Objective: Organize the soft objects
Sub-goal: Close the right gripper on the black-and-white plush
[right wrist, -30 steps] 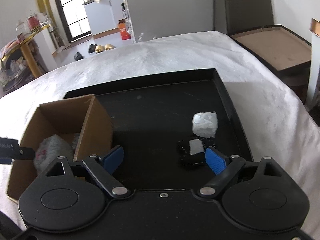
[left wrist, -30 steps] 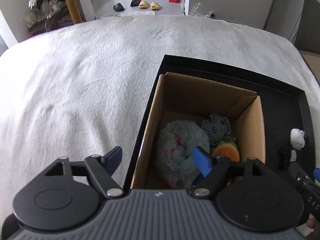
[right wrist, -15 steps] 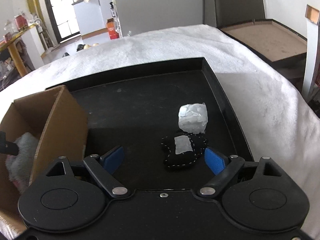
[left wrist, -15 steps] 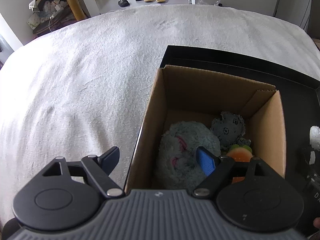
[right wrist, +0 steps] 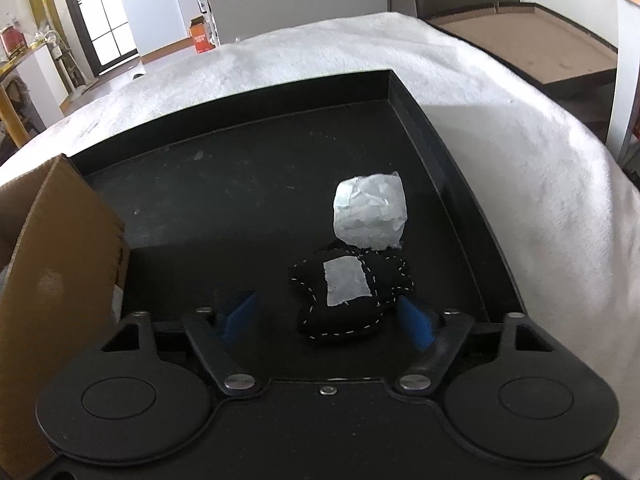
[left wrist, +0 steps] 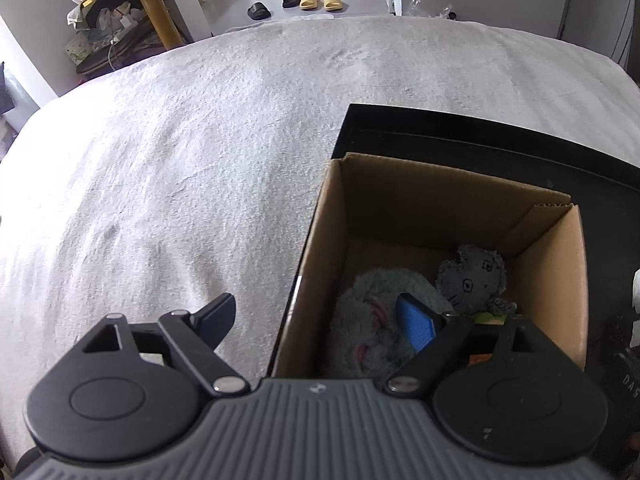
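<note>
Left view: left tongs [left wrist: 316,318] released above box [left wrist: 452,196] holding plush toys [left wrist: 372,320].
Right view: right tongs [right wrist: 328,318] released, black pillow [right wrist: 348,296] between them, untouched.

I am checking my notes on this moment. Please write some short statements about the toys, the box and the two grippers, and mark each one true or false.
1. The black stitched toy lies inside the cardboard box. False: it lies on the black tray.
2. The right gripper is open, with its jaws on either side of the black toy. True.
3. The white crumpled wad lies just beyond the black toy. True.
4. The box is empty. False: it holds a fluffy grey plush and a grey felt toy.
5. The left gripper holds a toy. False: it is open and holds nothing.
</note>
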A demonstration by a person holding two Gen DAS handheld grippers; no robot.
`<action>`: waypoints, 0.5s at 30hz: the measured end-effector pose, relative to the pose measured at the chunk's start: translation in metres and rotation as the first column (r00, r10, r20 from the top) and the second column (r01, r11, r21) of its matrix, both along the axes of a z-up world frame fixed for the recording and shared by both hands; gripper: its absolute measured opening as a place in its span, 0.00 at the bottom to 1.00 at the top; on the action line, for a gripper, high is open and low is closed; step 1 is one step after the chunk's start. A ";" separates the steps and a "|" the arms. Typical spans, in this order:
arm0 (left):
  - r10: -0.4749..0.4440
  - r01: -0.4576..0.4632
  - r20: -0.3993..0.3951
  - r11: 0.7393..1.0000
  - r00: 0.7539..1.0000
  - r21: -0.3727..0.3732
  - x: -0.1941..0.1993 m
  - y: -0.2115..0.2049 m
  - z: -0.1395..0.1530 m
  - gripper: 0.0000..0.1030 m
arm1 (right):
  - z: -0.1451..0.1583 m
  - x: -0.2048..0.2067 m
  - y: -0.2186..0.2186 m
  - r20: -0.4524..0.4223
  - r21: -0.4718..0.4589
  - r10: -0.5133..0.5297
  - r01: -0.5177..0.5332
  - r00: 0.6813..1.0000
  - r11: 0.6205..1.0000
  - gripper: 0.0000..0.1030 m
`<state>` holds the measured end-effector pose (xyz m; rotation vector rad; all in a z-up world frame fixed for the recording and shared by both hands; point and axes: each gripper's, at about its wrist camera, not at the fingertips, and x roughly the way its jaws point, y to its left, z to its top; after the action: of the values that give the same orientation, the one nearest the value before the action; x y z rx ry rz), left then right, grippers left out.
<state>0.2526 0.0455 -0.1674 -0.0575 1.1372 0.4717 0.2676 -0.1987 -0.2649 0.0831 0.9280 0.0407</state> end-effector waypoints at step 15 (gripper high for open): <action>0.015 -0.013 0.044 0.999 0.999 -0.048 -0.024 0.016 0.015 0.84 | 0.016 -0.015 -0.001 0.018 0.008 0.029 -0.029 0.999 1.000 0.27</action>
<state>0.2287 0.0615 -0.1519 -0.1165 1.1055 0.4539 0.2525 -0.1994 -0.2487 0.0771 0.9117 0.0719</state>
